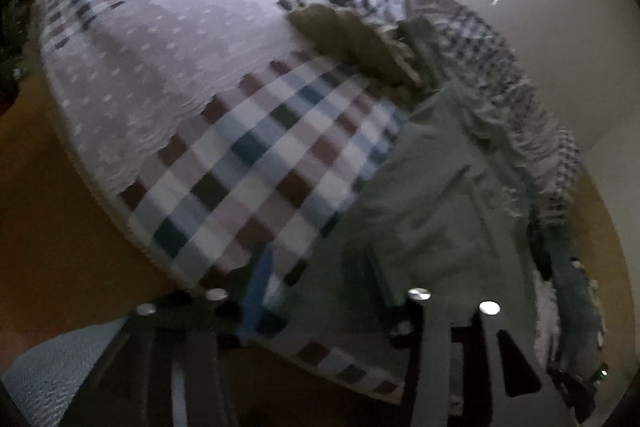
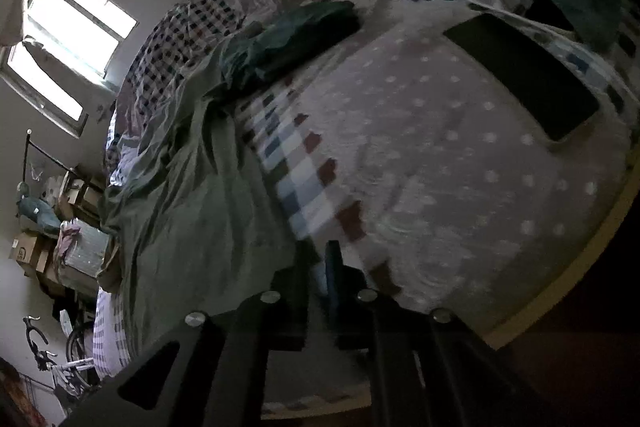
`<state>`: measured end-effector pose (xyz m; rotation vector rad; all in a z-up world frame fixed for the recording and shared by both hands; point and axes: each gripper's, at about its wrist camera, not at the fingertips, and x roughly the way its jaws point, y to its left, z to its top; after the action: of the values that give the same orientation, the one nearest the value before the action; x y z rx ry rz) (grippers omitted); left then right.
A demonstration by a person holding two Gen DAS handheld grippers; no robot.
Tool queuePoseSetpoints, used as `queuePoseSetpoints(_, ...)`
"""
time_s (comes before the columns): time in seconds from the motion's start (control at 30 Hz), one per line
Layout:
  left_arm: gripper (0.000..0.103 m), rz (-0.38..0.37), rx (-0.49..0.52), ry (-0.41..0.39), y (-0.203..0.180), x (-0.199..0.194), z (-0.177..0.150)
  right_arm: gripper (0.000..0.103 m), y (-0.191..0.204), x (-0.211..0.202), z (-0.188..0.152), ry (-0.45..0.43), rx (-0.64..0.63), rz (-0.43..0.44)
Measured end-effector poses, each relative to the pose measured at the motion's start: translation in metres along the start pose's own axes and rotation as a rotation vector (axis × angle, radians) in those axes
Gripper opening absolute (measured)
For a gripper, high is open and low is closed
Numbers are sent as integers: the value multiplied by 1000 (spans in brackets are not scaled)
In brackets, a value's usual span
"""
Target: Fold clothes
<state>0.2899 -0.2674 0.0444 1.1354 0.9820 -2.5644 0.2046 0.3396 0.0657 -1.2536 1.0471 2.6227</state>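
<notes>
We take the checked bedspread (image 1: 256,163) as landmark. A grey-green garment (image 1: 432,195) lies loosely spread and rumpled along its window-side edge, running toward the pillows; it isn't folded flat. Further up that edge sits a darker green bundle (image 2: 296,39), and a tan bundle (image 1: 352,43) also lies near it. A black flat slab (image 2: 524,75) rests on the dotted lace overlay (image 2: 460,155) at the bedspread's middle.

Left gripper (image 1: 320,291): fingers wide apart, nothing between them, poised over the garment's near hem. Right gripper (image 2: 316,267): fingers close together; blur hides whether cloth is pinched, so we cannot tell.

Both views are motion-smeared. Risks, as we judge them: a pinch taken in this blur may catch the bedspread or lace along with the garment and drag them. The rumpled ridges could trap creases in any fold.
</notes>
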Motion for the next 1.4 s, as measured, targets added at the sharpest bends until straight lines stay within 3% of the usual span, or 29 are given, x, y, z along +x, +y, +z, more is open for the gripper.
queuePoseSetpoints(0.07, 75, -64, 20, 0, -9, 2, 1, 20, 10, 8, 0, 8, -25, 9)
queuePoseSetpoints(0.2, 78, -184, 76, 23, -35, 15, 5, 31, 29, 21, 12, -16, -87, 23)
queuePoseSetpoints(0.37, 82, -284, 202, 35, -97, 44, 10, 43, 52, 37, 26, -45, -164, 39)
queuePoseSetpoints(0.67, 84, -478, 393, 64, -234, 108, 11, 44, 97, 81, 71, -55, -314, 95)
queuePoseSetpoints(0.83, 84, -553, 427, 94, -296, 162, 12, 44, 128, 131, 110, -31, -451, 31)
queuePoseSetpoints(1.0, 84, -517, 455, 110, -308, 200, 20, 43, 158, 195, 146, 12, -612, -66)
queuePoseSetpoints(1.1, 84, -470, 461, 88, -303, 214, 32, 43, 171, 232, 163, 59, -670, -78)
queuePoseSetpoints(1.2, 84, -402, 429, 63, -286, 228, 50, 42, 180, 258, 171, 83, -711, -94)
queuePoseSetpoints(1.3, 84, -327, 335, 92, -264, 245, 63, 41, 190, 286, 177, 129, -741, -107)
queuePoseSetpoints(1.4, 84, -290, 325, 127, -256, 256, 64, 27, 194, 308, 180, 166, -755, -128)
